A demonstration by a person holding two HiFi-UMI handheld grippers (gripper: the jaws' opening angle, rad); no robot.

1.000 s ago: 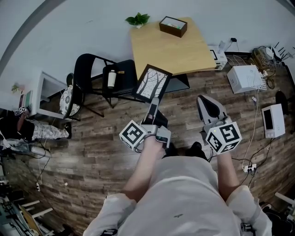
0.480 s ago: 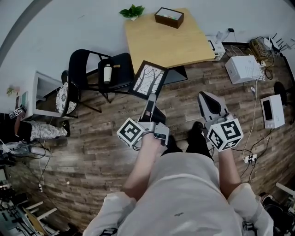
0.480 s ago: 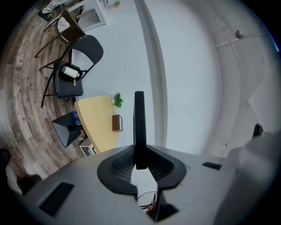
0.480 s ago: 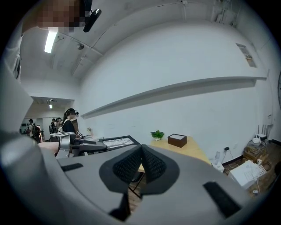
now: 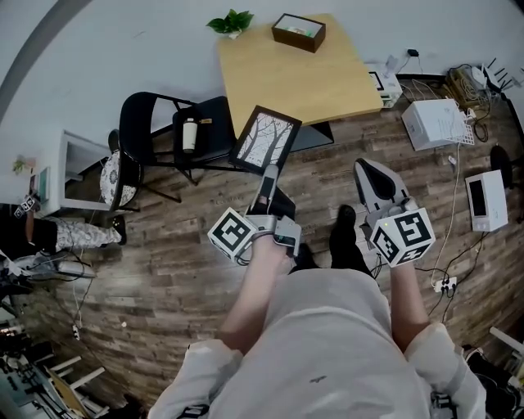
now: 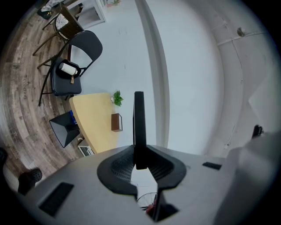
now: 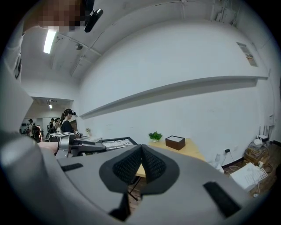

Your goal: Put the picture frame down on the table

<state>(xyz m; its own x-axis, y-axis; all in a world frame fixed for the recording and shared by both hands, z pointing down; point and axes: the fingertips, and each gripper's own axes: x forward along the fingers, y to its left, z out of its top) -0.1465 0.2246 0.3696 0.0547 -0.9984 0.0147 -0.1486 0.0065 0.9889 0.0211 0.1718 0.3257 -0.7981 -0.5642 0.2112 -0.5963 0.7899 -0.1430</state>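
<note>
A black picture frame [image 5: 264, 140] with a bare-tree print is held in the air, its near edge pinched in my left gripper [image 5: 268, 174], which is shut on it. In the left gripper view the picture frame [image 6: 139, 127] shows edge-on between the jaws. The frame hangs just short of the near edge of the light wooden table [image 5: 295, 78]. My right gripper [image 5: 372, 186] is shut with nothing in it, off to the right over the floor. From the right gripper view the picture frame [image 7: 115, 142] and table [image 7: 189, 149] lie ahead of the right gripper [image 7: 141, 161].
A dark box [image 5: 298, 31] and a small green plant [image 5: 230, 22] stand at the table's far end. A black chair [image 5: 176, 135] with a white bottle on its seat is left of the table. White appliances [image 5: 435, 124] and cables lie on the wood floor at right.
The table and chair have shifted slightly in the head view as the person steps forward. The frame stays gripped in the left gripper, a little closer to the table edge.
</note>
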